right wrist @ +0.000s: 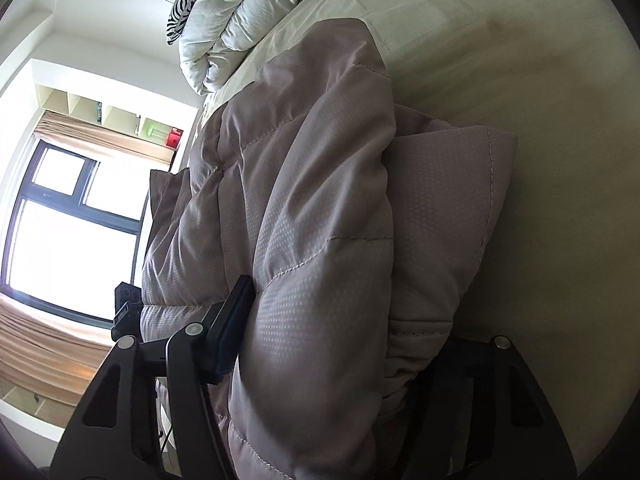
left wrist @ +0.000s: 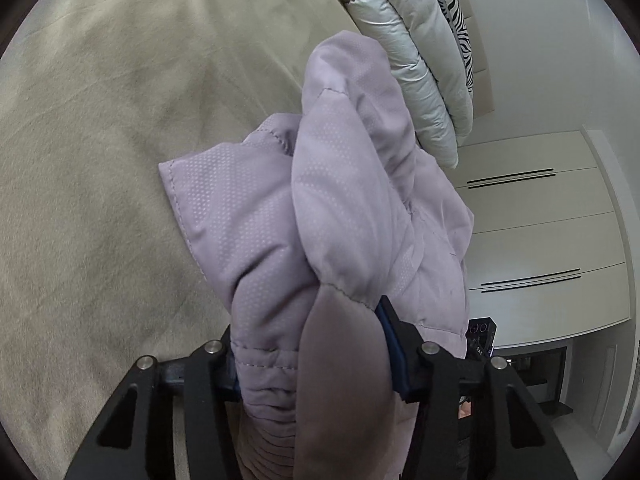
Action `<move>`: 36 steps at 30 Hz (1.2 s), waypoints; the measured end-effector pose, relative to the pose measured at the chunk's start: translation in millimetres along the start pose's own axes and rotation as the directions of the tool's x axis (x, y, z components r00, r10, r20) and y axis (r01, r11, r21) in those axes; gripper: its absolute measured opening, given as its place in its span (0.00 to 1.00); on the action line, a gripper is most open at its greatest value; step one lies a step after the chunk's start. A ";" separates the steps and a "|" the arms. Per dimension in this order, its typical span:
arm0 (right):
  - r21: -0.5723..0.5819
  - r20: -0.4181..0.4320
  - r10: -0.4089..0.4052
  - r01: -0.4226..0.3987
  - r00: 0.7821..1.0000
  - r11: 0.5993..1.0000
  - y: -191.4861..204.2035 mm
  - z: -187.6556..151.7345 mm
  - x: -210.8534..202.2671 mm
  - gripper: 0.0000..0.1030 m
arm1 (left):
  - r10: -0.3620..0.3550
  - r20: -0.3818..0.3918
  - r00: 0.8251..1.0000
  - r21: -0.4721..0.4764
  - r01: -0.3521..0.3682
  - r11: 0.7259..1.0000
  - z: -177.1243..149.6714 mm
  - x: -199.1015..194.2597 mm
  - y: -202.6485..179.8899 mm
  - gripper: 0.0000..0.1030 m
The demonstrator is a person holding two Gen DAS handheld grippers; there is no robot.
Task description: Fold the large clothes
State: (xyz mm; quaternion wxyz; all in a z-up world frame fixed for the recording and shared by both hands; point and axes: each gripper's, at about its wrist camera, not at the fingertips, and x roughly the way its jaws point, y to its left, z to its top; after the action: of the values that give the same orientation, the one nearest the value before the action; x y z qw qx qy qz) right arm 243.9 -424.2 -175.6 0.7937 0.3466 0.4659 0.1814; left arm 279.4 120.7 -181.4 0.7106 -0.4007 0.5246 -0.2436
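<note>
- Beige bed sheet, soft and faintly creased, fills the left of the left wrist view; in the right wrist view it spreads across the right side.
- Lilac quilted jacket, puffy with stitched seams and a fine dotted weave, rises in bunched folds from the near middle of the left wrist view, held up over the sheet.
- Left gripper, black with blue pads, is clamped on a thick fold of the jacket; the padding bulges between the jaws and hides most of the left finger.
- Silver-white duvet, glossy and rolled in fat ridges, lies at the far end of the bed, with a zebra-striped pillow just behind it.
- White cupboard with flat doors and thin dark handle slots stands at the right of the left wrist view.
- Window with a dark frame and a tan blind sits at the left of the right wrist view, very bright.
- Right gripper squeezes a thick roll of the same jacket, which looks greyer here; one dark finger presses its left side, the other is buried under fabric.
- Duvet and striped pillow lie at the far left of the bed.
</note>
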 end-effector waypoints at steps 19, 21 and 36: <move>-0.144 0.056 -0.035 0.043 0.998 0.989 117.1 -94.1 -76.7 0.34 | -0.045 0.034 0.998 0.076 0.043 0.996 -118.2 -126.7 -44.9 0.33; -0.138 0.043 -0.028 0.034 0.999 0.990 123.9 -114.5 -80.8 0.34 | -0.043 0.028 0.999 0.075 0.041 0.996 -136.3 -136.7 -40.4 0.33; 0.000 0.018 -0.064 0.064 0.998 0.998 73.5 -186.7 -65.8 0.60 | -0.046 0.044 0.998 -0.064 0.049 0.997 -154.6 -134.5 37.4 0.52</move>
State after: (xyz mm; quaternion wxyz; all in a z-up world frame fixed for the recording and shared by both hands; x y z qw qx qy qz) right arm 52.0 -342.3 -143.1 0.8033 0.3332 0.4694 0.1529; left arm 86.7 196.3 -158.1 0.7022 -0.4411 0.5072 -0.2345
